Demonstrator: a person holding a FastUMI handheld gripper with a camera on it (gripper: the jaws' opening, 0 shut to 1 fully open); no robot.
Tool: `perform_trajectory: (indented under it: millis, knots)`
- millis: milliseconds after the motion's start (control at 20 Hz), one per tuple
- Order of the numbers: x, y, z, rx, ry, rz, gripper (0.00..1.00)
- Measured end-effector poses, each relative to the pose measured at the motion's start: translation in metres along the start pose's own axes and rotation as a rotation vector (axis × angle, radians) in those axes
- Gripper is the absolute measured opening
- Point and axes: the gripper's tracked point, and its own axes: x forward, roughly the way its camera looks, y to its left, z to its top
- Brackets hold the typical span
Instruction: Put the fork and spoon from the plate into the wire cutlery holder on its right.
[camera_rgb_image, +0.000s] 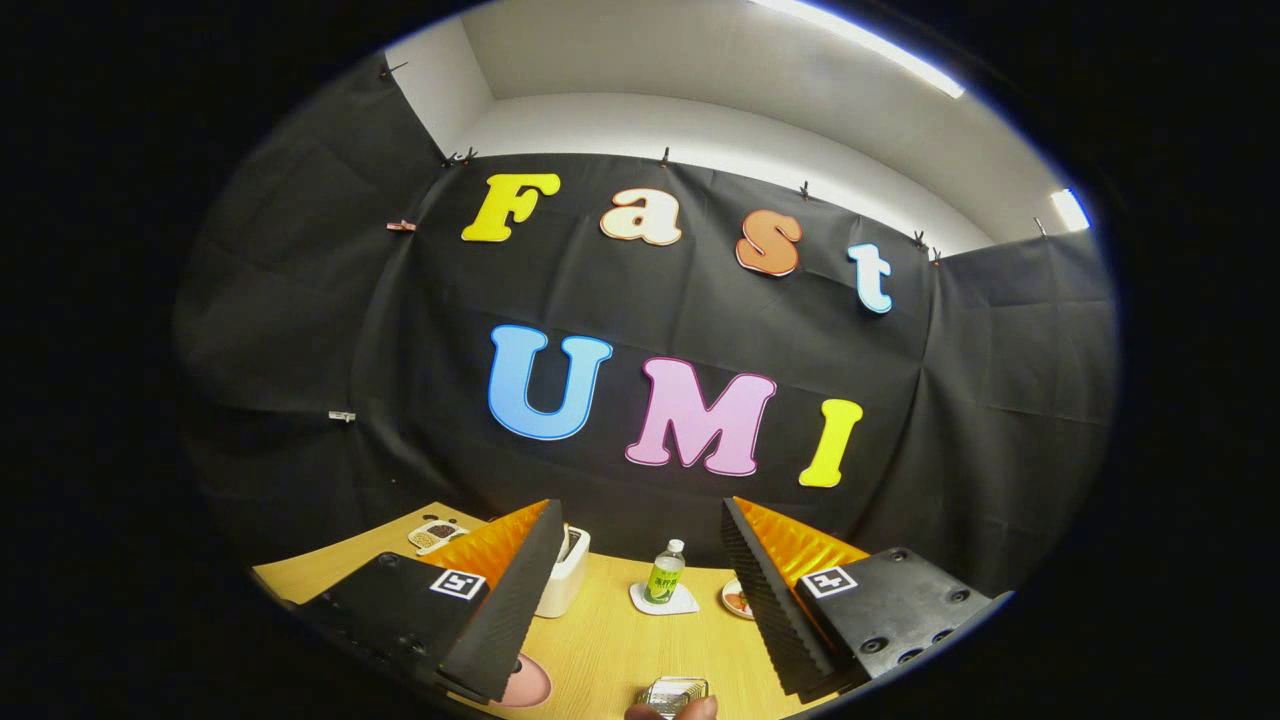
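— Wire cutlery holder (675, 692), where is it now?

— It stands on the desk (610, 640), low down between the two fingers and close to the camera. Only its top part can be seen, a silver grid. A fingertip (690, 709) of a person is just in front of it, touching or nearly touching; I cannot tell which.

— And the plate?

— A pink plate (527, 684) lies beside the holder, partly hidden behind the left finger. If the fork and spoon are on it, I cannot tell, because so little of it is visible.

— What about the claw (640, 590)?

— It is spread wide. The two black ribbed pads (510, 610) are well apart and nothing is between them. It is raised above the desk and looks mostly at the black cloth wall.

— What else is on the desk?

— Beyond the fingers there is a small bottle with a green label (665, 574), upright on a white coaster (664, 601). A white box-shaped container (566, 572) stands just behind the left finger. A small dish with red food (738, 599) is near the right finger, and a white divided dish with beans (436, 535) is at the far left corner.
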Motion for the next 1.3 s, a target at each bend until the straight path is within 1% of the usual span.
perform_trajectory:
  millis: [300, 450, 600, 700, 850, 1050, 1300]
  knots:
    - [0.003, 0.013, -0.002, 0.027, 0.016, 0.029, 0.98]
    - [0.003, 0.029, -0.008, 0.026, 0.050, 0.073, 0.98]
    - [-0.001, 0.068, -0.038, 0.089, 0.190, 0.189, 0.98]
    - [-0.005, 0.086, -0.063, 0.097, 0.312, 0.254, 0.98]
    - [-0.012, 0.107, -0.109, 0.065, 0.475, 0.315, 0.98]
    - [-0.032, 0.136, -0.177, 0.079, 0.706, 0.393, 0.98]
    - [-0.049, 0.162, -0.252, 0.114, 0.917, 0.426, 0.96]
